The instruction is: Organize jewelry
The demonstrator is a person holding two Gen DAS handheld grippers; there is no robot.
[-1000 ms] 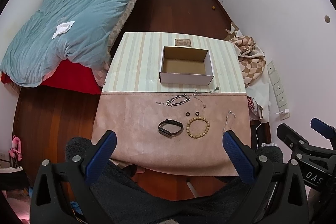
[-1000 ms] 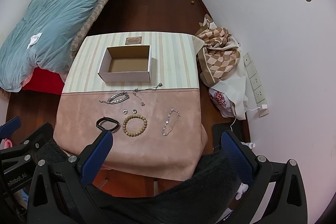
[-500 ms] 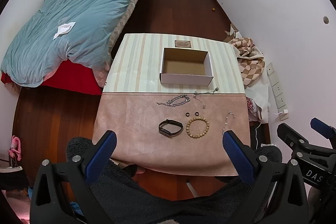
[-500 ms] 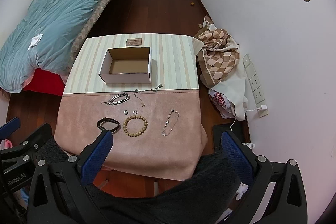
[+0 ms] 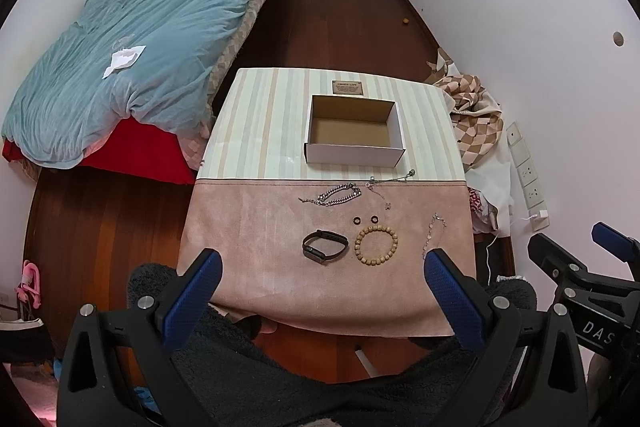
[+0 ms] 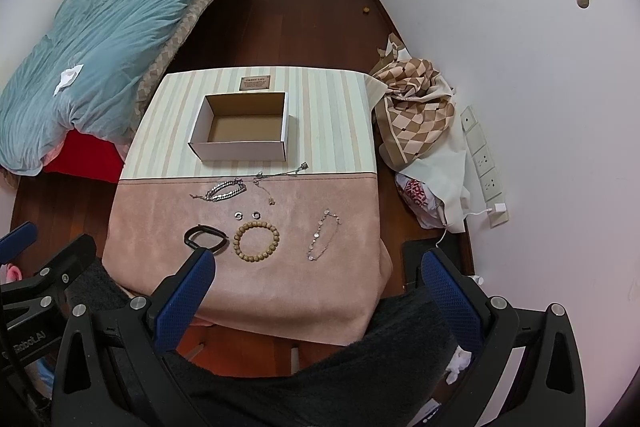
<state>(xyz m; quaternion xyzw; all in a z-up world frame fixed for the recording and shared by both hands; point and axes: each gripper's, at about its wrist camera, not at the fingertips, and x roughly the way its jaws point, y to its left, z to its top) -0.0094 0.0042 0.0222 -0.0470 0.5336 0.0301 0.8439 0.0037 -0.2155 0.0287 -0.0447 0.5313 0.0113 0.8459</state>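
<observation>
The left tongs (image 5: 320, 263) are spread wide and hold nothing, and the right tongs (image 6: 318, 263) are also spread wide with nothing between their blue pads; both hang above the near edge of the table (image 5: 256, 131), well apart from every piece of jewelry. The box (image 5: 354, 129) stands open on the striped far half of the table, and its brown floor is bare, so I judge that the task has not really begun: no piece is inside yet. Everything to be sorted lies on the pink cloth (image 5: 248, 227) in front of the box. Going from the left, there is a silver chain bracelet (image 5: 338, 194) just in front of the box's left part, and nearer to the tongs a black watch band (image 5: 325, 245). In front of the box's middle lie two small dark rings (image 5: 365, 219) and, beyond them on the near side, a wooden bead bracelet (image 5: 376, 244). A thin necklace (image 5: 390, 179) lies close along the box's front right part, at the border of stripes and pink. Farthest to the right of the box is a fine silver chain (image 6: 323, 235). All of these pieces are left to move, as I judge it.
</observation>
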